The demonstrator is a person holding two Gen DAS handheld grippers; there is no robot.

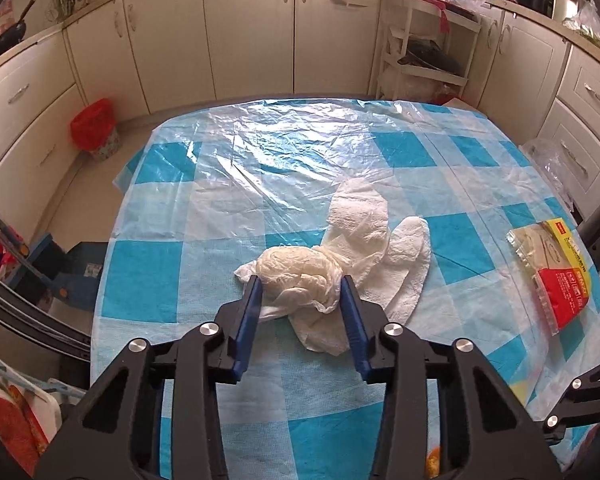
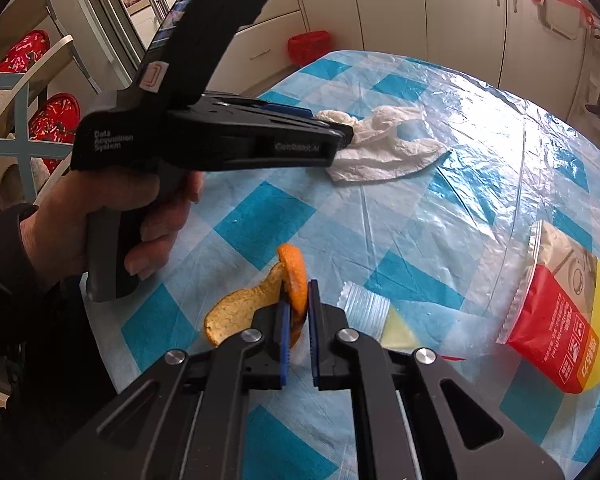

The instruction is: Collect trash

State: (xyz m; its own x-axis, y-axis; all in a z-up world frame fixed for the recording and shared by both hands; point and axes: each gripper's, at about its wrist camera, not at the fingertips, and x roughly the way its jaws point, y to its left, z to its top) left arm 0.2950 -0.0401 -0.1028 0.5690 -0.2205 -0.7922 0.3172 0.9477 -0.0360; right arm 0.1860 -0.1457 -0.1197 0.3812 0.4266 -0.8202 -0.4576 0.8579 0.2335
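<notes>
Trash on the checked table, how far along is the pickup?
Nothing looks binned yet. In hand: the right gripper pinches the orange peel, and the left gripper straddles the crumpled paper wad. Left: the white tissue, the red-and-yellow packet and the small clear wrapper.

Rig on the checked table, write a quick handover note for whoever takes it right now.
Left gripper: jaws around the crumpled tissue wad, pads touching its sides.
Right gripper: shut on the orange peel, which is partly lifted off the table.
Still lying there: paper towels, clear wrapper, red-and-yellow packet.
Nothing binned yet; red-lined bin stands on the floor beyond the table's far left corner.
</notes>
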